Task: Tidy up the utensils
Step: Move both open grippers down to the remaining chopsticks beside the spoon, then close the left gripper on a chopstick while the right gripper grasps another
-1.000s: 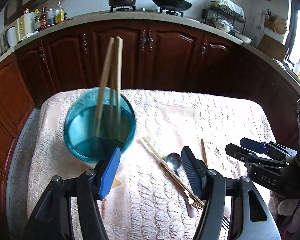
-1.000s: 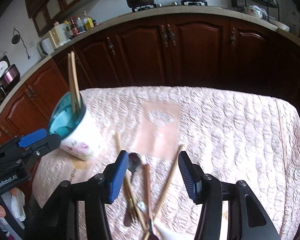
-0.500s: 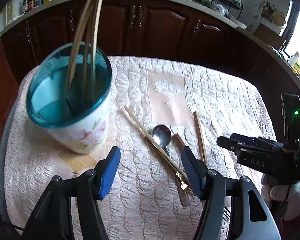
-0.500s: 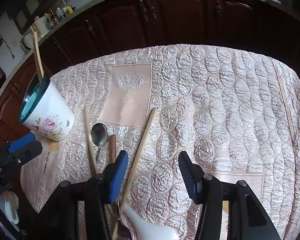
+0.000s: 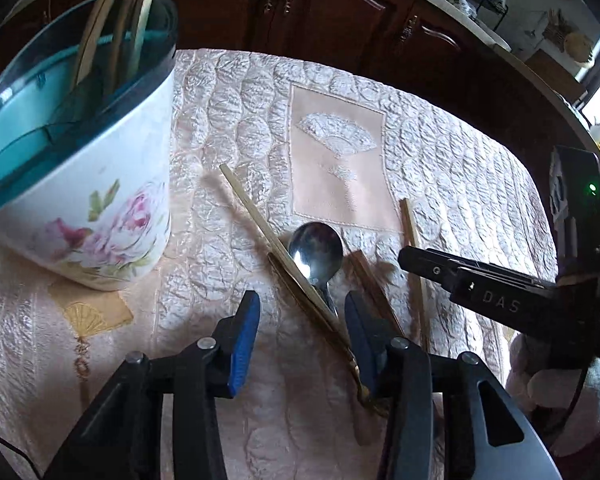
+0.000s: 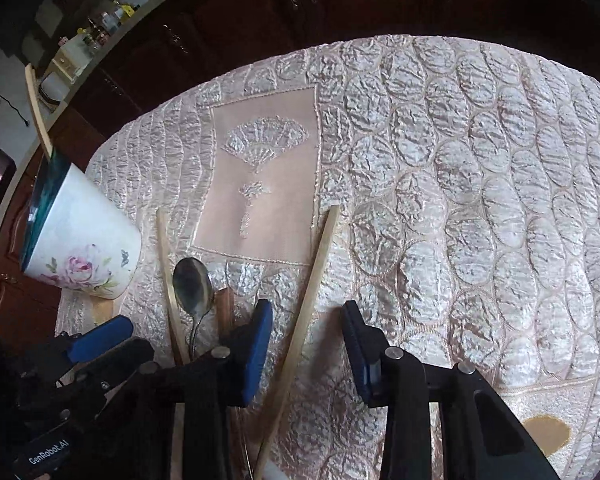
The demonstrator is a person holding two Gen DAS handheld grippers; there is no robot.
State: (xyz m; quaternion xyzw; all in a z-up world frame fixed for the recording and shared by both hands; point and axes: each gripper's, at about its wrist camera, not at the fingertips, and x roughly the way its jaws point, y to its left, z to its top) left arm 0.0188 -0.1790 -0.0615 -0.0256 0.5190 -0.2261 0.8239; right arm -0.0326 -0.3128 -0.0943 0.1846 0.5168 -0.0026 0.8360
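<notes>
A white flowered cup with a teal rim [image 5: 84, 184] stands at the left and holds several chopsticks [image 5: 100, 28]; it also shows in the right wrist view [image 6: 80, 240]. On the quilted cloth lie a metal spoon [image 5: 316, 252], a pale chopstick [image 5: 276, 248], a brown-handled utensil [image 5: 374, 284] and another pale chopstick [image 5: 414, 264]. My left gripper [image 5: 298, 336] is open, low over the spoon handle and chopstick. My right gripper [image 6: 306, 348] is open, with a pale chopstick [image 6: 312, 284] lying between its fingers. The spoon [image 6: 194, 284] lies to its left.
The table is covered by a pink quilted cloth [image 6: 460, 160] with an embroidered fan panel [image 6: 264, 172]. Dark wooden cabinets [image 5: 320, 16] run behind the table. The other gripper shows in each view: the right [image 5: 500, 296] and the left [image 6: 80, 352].
Both grippers have moved down and closer to the utensils on the cloth. The left one left the cup and now sits over the spoon; the right now straddles the pale chopstick.
</notes>
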